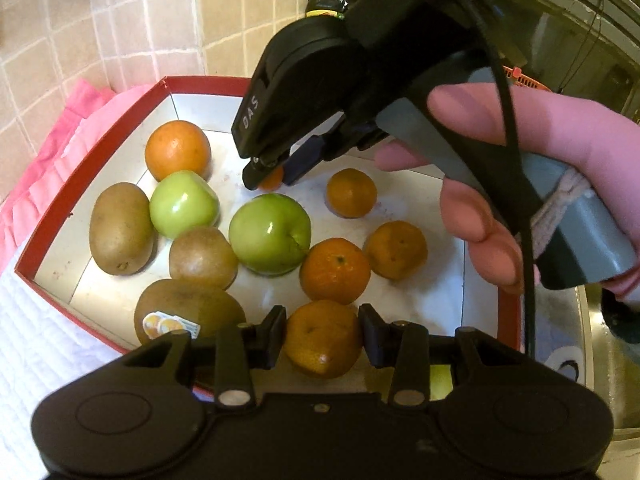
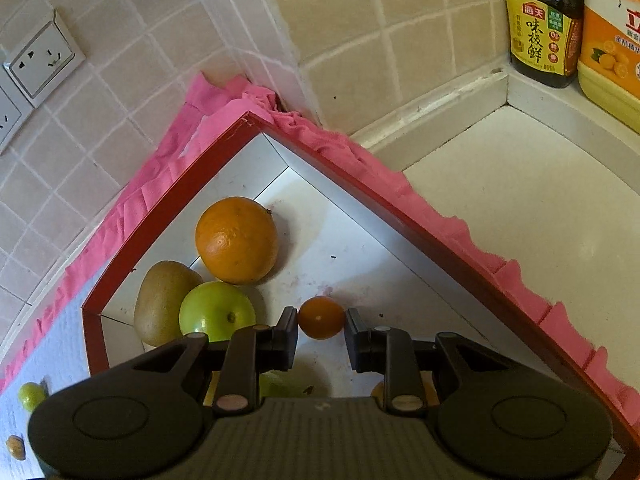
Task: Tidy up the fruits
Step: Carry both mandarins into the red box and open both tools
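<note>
left gripper [image 1: 323, 336]: I see matte black housing, two round bosses, silver rivets on the linkage arms.
right gripper [image 1: 272, 168]: black body, white "DAS" lettering, grey handle.
cable [image 1: 508, 128]: black, running along the handle.
cord [image 1: 560, 200]: pale wrap around the grip.

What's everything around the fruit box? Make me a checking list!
Surface: white cloth and pink towel around a red-rimmed box.
Job's things: in the box, one big orange, two green apples, three kiwis, loose mandarins.
Clutter: small green fruit outside the box.
Grippers: left gripper shut on a mandarin; right gripper shut on a small orange fruit.
Cables: black cable along the right gripper's handle.
Surroundings: tiled wall, wall socket, sauce bottle, yellow jug.
</note>
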`<state>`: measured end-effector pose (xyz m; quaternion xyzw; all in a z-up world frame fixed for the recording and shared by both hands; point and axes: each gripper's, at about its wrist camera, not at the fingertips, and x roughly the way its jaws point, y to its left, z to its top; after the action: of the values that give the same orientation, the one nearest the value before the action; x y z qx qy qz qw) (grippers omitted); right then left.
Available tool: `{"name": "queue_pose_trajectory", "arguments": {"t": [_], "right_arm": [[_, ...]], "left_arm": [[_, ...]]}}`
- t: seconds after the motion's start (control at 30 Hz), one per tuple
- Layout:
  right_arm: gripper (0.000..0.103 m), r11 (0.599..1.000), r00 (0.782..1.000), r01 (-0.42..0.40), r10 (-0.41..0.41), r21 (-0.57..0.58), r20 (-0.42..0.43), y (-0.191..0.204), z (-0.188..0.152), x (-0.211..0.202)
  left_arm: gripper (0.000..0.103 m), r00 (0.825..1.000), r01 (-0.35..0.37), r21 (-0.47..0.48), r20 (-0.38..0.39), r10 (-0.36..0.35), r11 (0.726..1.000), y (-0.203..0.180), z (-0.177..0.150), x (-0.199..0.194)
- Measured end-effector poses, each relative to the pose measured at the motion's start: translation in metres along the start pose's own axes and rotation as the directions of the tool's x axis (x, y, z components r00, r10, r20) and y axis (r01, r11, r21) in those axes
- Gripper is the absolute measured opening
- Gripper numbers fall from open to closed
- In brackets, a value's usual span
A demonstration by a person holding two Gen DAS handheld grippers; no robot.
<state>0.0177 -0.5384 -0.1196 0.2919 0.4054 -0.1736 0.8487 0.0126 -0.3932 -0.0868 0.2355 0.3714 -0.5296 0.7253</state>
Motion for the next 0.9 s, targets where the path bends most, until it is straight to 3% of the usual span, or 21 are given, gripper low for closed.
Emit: {"name": "queue_pose_trajectory", "arguments": {"t": [0.4, 0.5, 0.53, 0.63, 0.77, 0.9], "right_arm": [[0.042, 0.999, 1.000, -0.030, 0.029, 0.038, 0.008, -0.013, 0.003, -0.020], [0.045, 0.998, 0.999, -0.038, 0.037, 0.041, 0.023, -0.014, 0.005, -0.032], [0.046, 0.998, 0.999, -0.041, 0.040, 0.047, 0.030, -0.015, 0.005, -0.036], [0.046, 0.996, 0.998, -0.053, 0.050, 0.069, 0.044, -0.017, 0.008, -0.052], [0.046, 0.993, 0.993, -0.081, 0.073, 0.090, 0.096, -0.014, 0.010, -0.086], [0.052, 0.999, 0.984, -0.050, 0.046, 0.021, 0.174, 0.012, 0.020, -0.128]], "left_arm": [[0.050, 0.999, -0.031, 0.064, -0.017, 0.032, 0.997, -0.007, -0.004, 0.009], [0.068, 0.999, -0.027, 0.061, -0.019, 0.029, 0.998, -0.007, -0.004, 0.009], [0.069, 1.000, -0.025, 0.053, -0.012, 0.026, 0.998, -0.007, -0.004, 0.006], [0.071, 1.000, 0.007, 0.011, 0.021, -0.007, 1.000, -0.002, -0.002, -0.008], [0.078, 0.992, 0.017, -0.041, 0.122, -0.011, 0.999, 0.010, -0.007, -0.052], [0.078, 0.976, 0.007, -0.090, 0.217, 0.013, 0.996, 0.021, -0.010, -0.098]]}}
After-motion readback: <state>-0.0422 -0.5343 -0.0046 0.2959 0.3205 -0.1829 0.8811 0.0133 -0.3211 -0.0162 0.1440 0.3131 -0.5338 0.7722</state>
